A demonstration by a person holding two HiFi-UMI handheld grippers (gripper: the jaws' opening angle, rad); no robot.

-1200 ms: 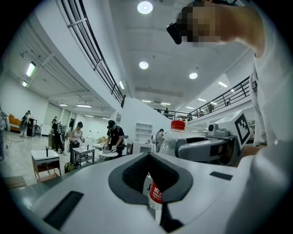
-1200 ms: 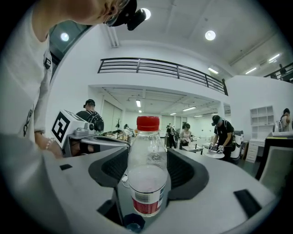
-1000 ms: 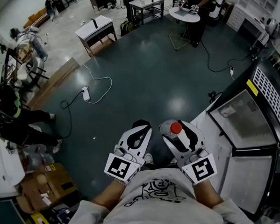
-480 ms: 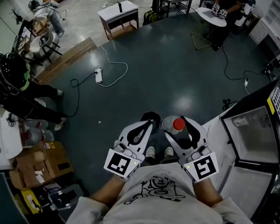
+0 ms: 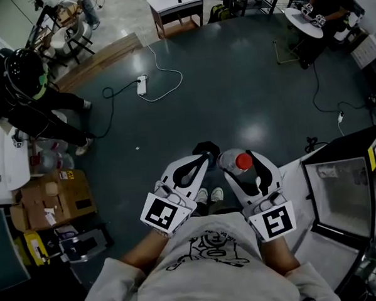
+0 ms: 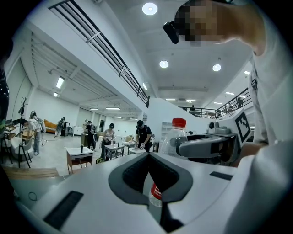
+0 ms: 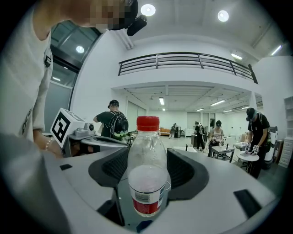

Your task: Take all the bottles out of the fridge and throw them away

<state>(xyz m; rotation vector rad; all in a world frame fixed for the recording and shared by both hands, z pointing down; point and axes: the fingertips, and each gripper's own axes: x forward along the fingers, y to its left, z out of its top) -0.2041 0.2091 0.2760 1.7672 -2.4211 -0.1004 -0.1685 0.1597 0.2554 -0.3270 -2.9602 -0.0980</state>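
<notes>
A clear plastic bottle (image 7: 146, 176) with a red cap (image 5: 243, 161) and a red-and-white label stands upright between the jaws of my right gripper (image 5: 241, 164), which is shut on its body. In the right gripper view the right gripper (image 7: 146, 155) frames the bottle from both sides. My left gripper (image 5: 200, 161) is held beside it at the left, jaws shut on nothing. From the left gripper (image 6: 149, 155) view, the bottle (image 6: 175, 133) shows just to the right. The black fridge (image 5: 341, 192) stands at the right edge of the head view.
Cardboard boxes (image 5: 53, 207) and clutter lie on the floor at the left, near a person in black (image 5: 21, 86). A power strip with a cable (image 5: 142, 85) lies on the dark floor ahead. Tables (image 5: 177, 2) and a person at a round table (image 5: 316, 11) are far off.
Both grippers stay side by side before my body with the bottle still held. The room has swung round in the head view; the fridge has slid toward the right edge.
</notes>
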